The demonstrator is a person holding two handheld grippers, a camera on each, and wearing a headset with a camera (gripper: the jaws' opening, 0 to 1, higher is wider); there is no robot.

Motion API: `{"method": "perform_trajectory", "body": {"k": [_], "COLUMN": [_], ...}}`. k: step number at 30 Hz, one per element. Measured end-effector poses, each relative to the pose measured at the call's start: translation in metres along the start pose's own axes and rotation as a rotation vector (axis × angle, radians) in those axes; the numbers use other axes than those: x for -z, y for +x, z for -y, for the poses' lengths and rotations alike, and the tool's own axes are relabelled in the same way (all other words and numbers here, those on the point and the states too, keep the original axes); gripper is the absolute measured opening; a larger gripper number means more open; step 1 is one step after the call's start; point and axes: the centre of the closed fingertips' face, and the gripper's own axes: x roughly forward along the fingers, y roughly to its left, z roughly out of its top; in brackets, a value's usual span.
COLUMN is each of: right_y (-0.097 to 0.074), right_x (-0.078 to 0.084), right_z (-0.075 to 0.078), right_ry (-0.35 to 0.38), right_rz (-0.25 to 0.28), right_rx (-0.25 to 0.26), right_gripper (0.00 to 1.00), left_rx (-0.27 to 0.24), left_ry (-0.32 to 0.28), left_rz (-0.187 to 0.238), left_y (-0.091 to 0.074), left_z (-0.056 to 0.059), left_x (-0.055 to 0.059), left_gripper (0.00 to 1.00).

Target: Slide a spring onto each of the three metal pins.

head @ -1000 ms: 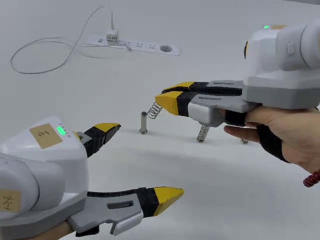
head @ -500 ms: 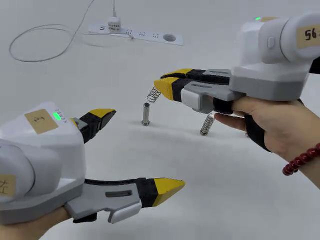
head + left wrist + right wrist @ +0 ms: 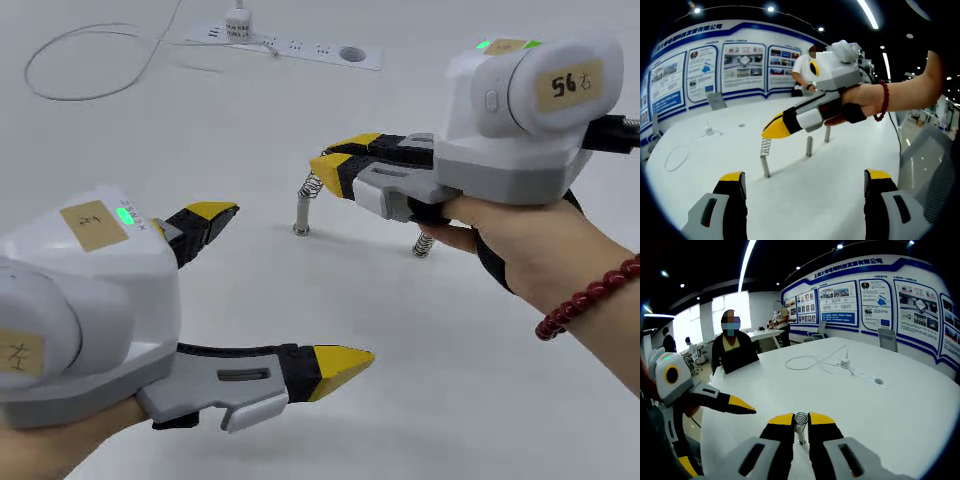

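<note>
White counter (image 3: 480, 400) was smooth and matte, with wide bare room around the pins on all sides. Power strip (image 3: 290, 45) and looped white cable (image 3: 85, 99) lay well apart toward the far edge. Right gripper (image 3: 328, 168) was pinched narrow on a coiled wire spring (image 3: 312, 187). The spring was held tilted, its lower end at the top of a slim upright metal pin (image 3: 301, 215); could not tell whether the coil was around the pin top. In the right gripper view the spring sat end-on between the yellow tips, with the pin just below. Second pin (image 3: 424, 244) stood nearby under the right gripper, wearing a spring. Third pin (image 3: 827, 134) stood just beyond it in the left gripper view. Left gripper (image 3: 278, 288) hovered with its jaws spread wide, holding nothing, apart from the pins. Tan label (image 3: 573, 85) on the right gripper read "56右". The left gripper's tan labels were handwritten and hard to read. Wall posters (image 3: 875, 297) carried blue Chinese text too small to read. Both grippers had white and grey plastic shells, black jaws and yellow wedge tips.
</note>
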Motion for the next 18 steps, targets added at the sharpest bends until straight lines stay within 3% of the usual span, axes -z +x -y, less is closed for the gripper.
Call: {"method": "perform_trajectory", "body": {"k": [18], "right_y": [0.0096], "right_x": [0.0087], "right_z": [-0.0006], "right_ry": [-0.022], "right_rz": [-0.015], "right_rx": [0.003], "right_gripper": [0.11], "left_rx": [0.001], "left_ry": [0.000], "left_rz": [-0.015], "left_y": [0.0020], "left_z": [-0.0014], "left_x": [0.0049], "left_gripper": [1.00]}}
